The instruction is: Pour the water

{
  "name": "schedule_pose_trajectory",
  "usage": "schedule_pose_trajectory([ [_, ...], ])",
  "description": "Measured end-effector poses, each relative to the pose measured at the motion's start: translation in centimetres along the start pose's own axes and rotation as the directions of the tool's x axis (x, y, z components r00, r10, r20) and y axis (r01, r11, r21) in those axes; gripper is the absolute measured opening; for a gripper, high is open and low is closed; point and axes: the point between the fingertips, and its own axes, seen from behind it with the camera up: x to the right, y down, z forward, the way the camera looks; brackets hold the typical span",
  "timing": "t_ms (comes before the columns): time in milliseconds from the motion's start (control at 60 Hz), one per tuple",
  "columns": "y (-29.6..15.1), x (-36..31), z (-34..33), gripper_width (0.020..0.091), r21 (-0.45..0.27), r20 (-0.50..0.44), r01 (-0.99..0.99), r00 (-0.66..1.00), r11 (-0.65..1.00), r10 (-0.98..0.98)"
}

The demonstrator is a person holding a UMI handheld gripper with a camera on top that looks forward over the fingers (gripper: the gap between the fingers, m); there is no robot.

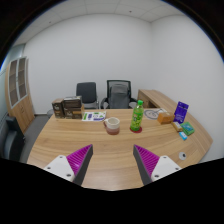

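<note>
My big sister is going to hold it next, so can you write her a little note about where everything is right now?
Hand-held gripper: open, holding nothing, fingers over the bare near part of the curved wooden desk.
Green-tinted plastic bottle: upright on the desk, well beyond the fingers, untouched.
Clear cup with a green band: just beside the bottle, also upright; whether it holds water cannot be told.
Done: nothing visible yet.
Left: move forward, grasp the bottle, pour into the cup, set the bottle back down.
Beyond them: brown boxes and two black office chairs.
</note>
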Motion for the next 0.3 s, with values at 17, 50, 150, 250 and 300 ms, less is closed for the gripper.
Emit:
schedule_pose_trajectory([
  [17, -0.2, -0.3, -0.4, 0.0836, 0.005, 0.001, 0.002, 1.000, 1.000, -0.002],
  [50, -0.7, -0.8, -1.0, 0.0835, 0.016, 0.005, 0.006, 1.000, 1.000, -0.006],
  [150, -1.9, -2.4, -2.4, 0.0833, 0.047, 0.022, 0.005, 1.000, 0.999, -0.006],
  [250, -2.5, -3.3, -3.2, 0.0833, 0.067, 0.031, -0.004, 1.000, 0.998, 0.002],
  [300, -2.7, -3.4, -3.5, 0.0832, 0.068, 0.026, -0.002, 1.000, 0.998, 0.000],
])
